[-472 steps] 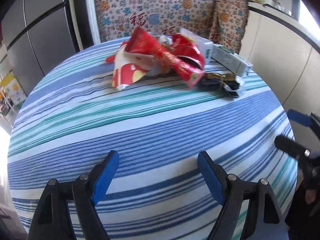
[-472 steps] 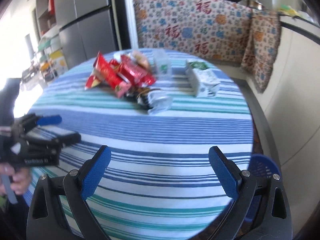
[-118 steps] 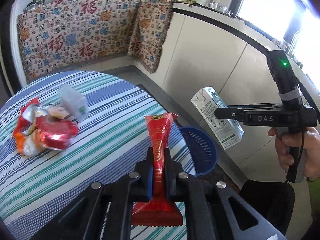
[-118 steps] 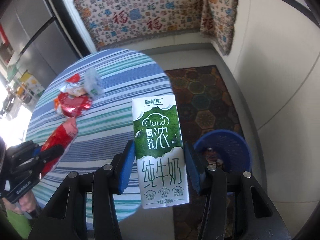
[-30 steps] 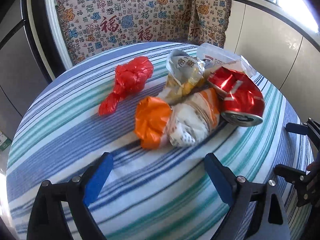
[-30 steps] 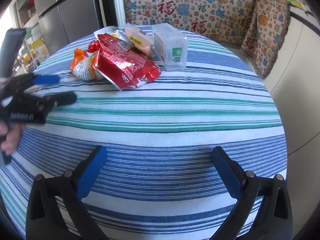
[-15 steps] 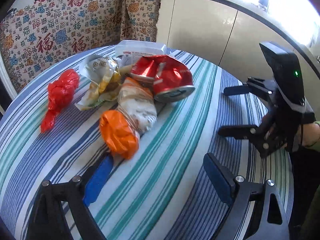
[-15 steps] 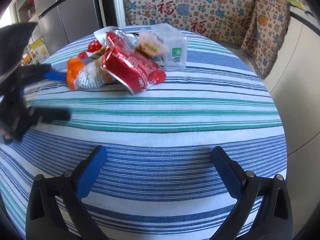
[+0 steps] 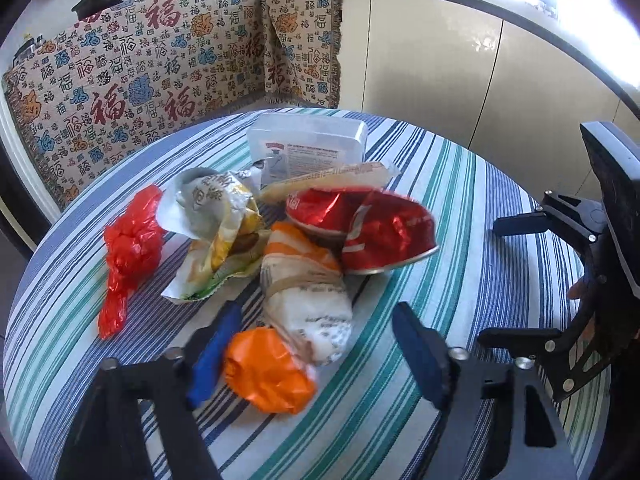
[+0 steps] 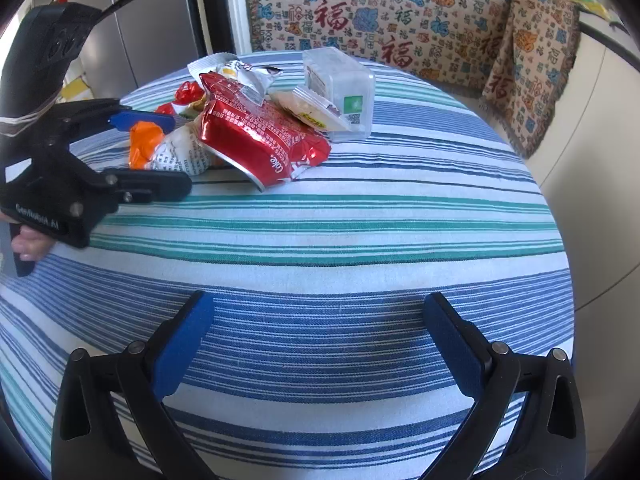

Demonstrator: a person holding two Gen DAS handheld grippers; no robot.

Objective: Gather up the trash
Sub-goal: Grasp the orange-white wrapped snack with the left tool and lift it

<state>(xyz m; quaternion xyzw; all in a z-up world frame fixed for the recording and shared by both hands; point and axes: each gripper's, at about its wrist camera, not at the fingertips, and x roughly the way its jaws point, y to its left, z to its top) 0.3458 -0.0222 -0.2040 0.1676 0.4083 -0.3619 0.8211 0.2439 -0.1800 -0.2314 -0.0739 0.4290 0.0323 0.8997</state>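
A trash pile lies on the striped table (image 9: 460,184): an orange-and-white wrapper bundle (image 9: 308,304), a crushed red cola can (image 9: 384,236), a red plastic bag (image 9: 132,248), a yellow-white wrapper (image 9: 216,224), a pale sachet (image 9: 332,180) and a clear plastic box (image 9: 308,144). My left gripper (image 9: 316,356) straddles the bundle's orange end. Its jaws are closing; the left pad is at the orange plastic and the right pad stands apart. From the right wrist, the left gripper (image 10: 180,154) brackets the same bundle (image 10: 176,156) beside the can (image 10: 256,136). My right gripper (image 10: 318,332) is open over bare cloth, nothing in it.
A cloth with red characters (image 9: 132,76) covers the seat back behind the table. Cream cabinets (image 9: 440,76) stand to the right and grey fridge doors (image 10: 160,12) at the far left. A person's hand (image 10: 28,244) grips the left tool.
My left gripper has pushed forward onto the orange-and-white bundle and its jaws have narrowed around the orange end. The right gripper has stayed where it was.
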